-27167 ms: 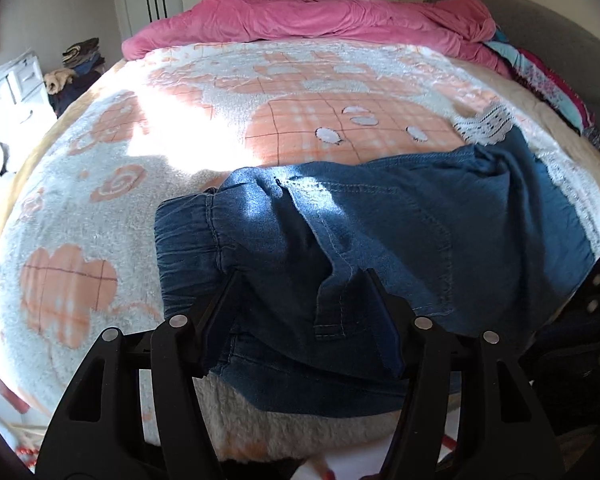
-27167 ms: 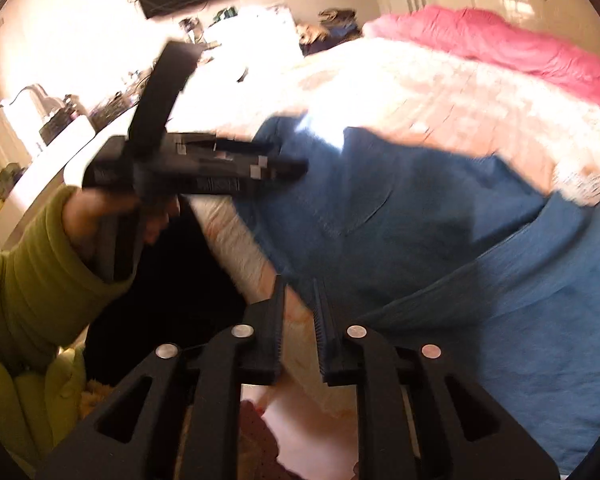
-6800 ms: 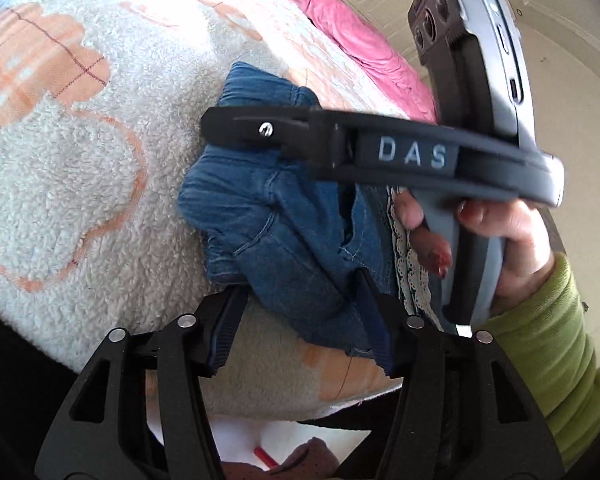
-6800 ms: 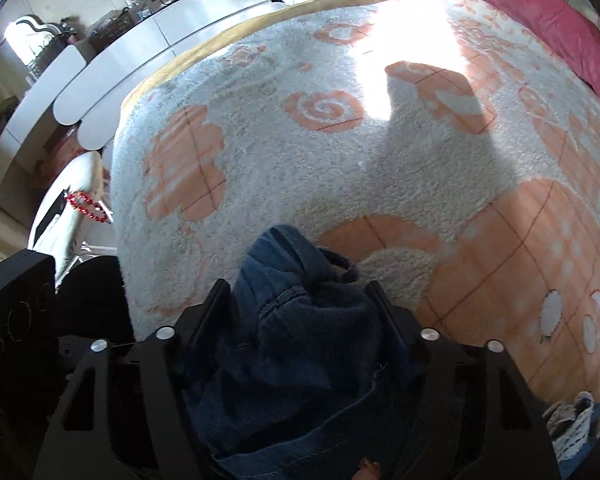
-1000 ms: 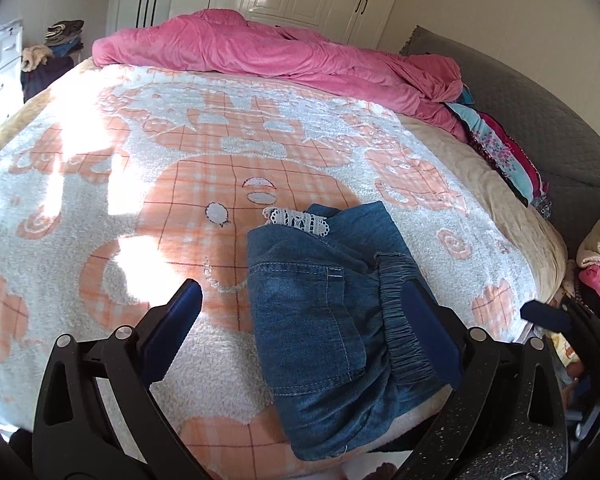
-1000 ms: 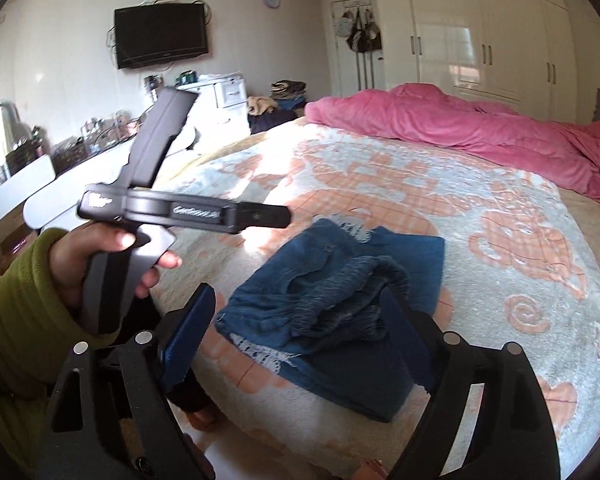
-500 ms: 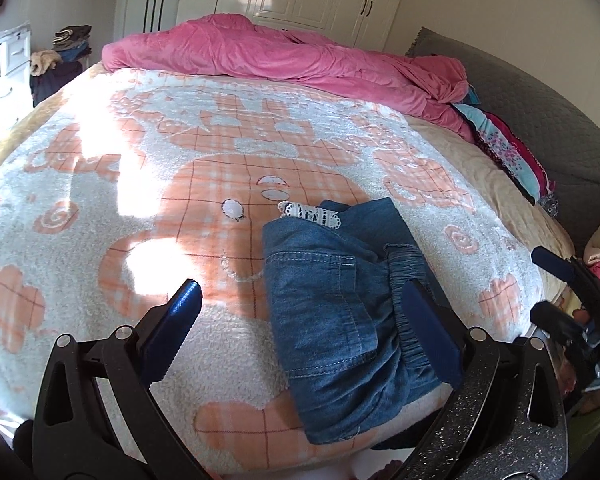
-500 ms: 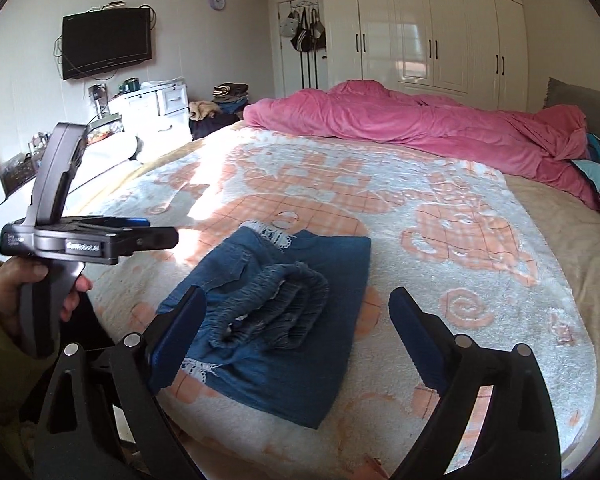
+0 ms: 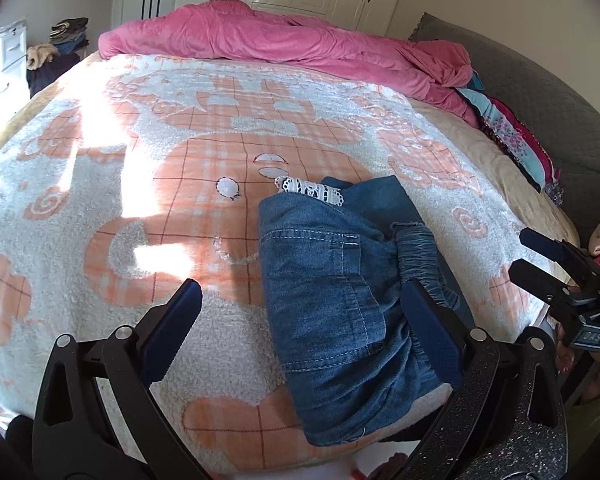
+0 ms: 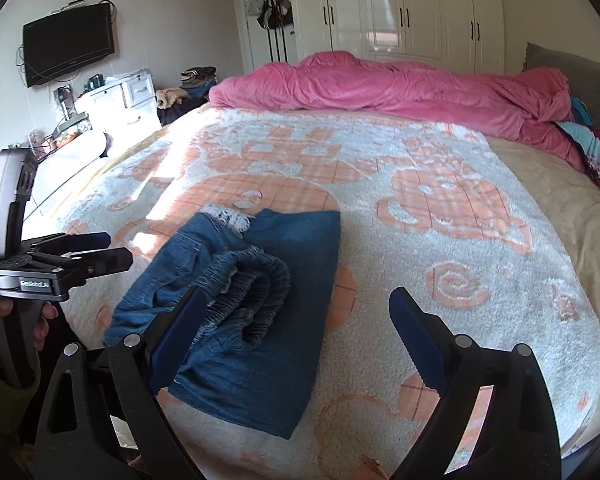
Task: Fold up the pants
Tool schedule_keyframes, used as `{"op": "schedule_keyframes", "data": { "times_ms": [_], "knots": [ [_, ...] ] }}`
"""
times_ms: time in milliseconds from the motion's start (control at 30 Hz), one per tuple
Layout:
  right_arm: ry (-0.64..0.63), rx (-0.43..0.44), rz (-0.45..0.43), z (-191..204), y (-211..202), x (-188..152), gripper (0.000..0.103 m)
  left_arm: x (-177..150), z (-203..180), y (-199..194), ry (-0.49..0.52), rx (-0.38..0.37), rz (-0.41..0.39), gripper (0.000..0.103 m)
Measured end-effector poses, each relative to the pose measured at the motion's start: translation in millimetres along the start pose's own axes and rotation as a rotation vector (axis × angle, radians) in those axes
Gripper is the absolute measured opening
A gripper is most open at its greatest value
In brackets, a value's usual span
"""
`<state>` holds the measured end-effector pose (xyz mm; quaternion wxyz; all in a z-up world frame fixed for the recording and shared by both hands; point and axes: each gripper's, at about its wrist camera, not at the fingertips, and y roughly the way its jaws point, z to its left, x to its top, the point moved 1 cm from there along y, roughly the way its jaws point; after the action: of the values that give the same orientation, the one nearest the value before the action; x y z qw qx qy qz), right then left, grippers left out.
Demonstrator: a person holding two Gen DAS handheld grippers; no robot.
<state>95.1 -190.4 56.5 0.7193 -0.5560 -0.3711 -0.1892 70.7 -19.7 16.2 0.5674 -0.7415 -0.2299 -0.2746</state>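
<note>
Lowered right gripper [image 10: 296, 332] hangs jaws wide beside folded pants [image 10: 236, 300].

On the right hand-held gripper [image 9: 540, 258], seen at the edge of the left wrist view, a plate shows upside-down letters that look like "DAS". The left hand-held gripper [image 10: 100, 250] carries a small white label, too blurred to read.
</note>
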Motion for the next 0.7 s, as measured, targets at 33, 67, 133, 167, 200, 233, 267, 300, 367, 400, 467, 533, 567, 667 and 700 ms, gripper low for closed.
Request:
{"op": "schedule_keyframes", "data": {
  "times_ms": [33,67,133,167,200,233,267,300,367,400,467,533,567,667,700],
  "knots": [
    [0.005,-0.003,0.008,-1.2,2.9,-1.6,0.092,-0.6,-0.6,1.9,0.001,0.001,0.004,0.093],
    [0.006,-0.008,0.019,-2.5,6.8,-3.6,0.092,-1.2,-1.2,4.9,0.003,0.001,0.01,0.093],
    [0.011,-0.021,0.035,-4.5,14.0,-7.7,0.092,-1.8,-1.8,10.1,0.003,0.003,0.019,0.093],
    [0.015,-0.021,0.044,-5.4,17.0,-9.4,0.092,-2.3,-2.0,12.2,0.002,0.004,0.02,0.093],
    [0.022,-0.018,0.053,-6.5,19.8,-11.1,0.092,-3.1,-1.7,14.9,0.0,0.008,0.022,0.093],
    [0.031,-0.017,0.062,-8.1,23.4,-13.3,0.092,-3.8,-1.5,17.6,-0.003,0.006,0.027,0.093],
    [0.036,-0.015,0.071,-9.4,26.3,-14.8,0.092,-4.7,-1.3,20.5,-0.005,0.005,0.032,0.093],
    [0.043,-0.01,0.081,-10.5,29.8,-16.6,0.092,-5.3,-0.6,23.4,-0.006,0.005,0.036,0.093],
    [0.057,0.003,0.094,-12.1,34.2,-18.8,0.092,-7.0,-0.5,27.3,-0.008,0.007,0.043,0.093],
    [0.062,0.008,0.099,-12.4,35.9,-19.3,0.092,-8.0,-0.4,30.4,-0.009,0.008,0.048,0.093],
    [0.078,0.023,0.111,-13.7,40.4,-21.0,0.092,-10.0,0.5,36.3,-0.013,0.012,0.061,0.093],
    [0.091,0.039,0.126,-14.8,45.4,-22.3,0.092,-11.7,1.3,41.6,-0.018,0.009,0.069,0.093],
    [0.099,0.049,0.134,-15.5,48.3,-23.1,0.092,-12.5,2.1,44.6,-0.022,0.009,0.074,0.093],
    [0.128,0.101,0.143,-18.6,55.0,-24.5,0.091,-15.5,4.2,52.3,-0.03,0.0,0.089,0.093],
    [0.14,0.117,0.148,-20.3,57.6,-24.9,0.087,-16.7,5.0,55.8,-0.036,-0.005,0.094,0.093]
  ]
}}
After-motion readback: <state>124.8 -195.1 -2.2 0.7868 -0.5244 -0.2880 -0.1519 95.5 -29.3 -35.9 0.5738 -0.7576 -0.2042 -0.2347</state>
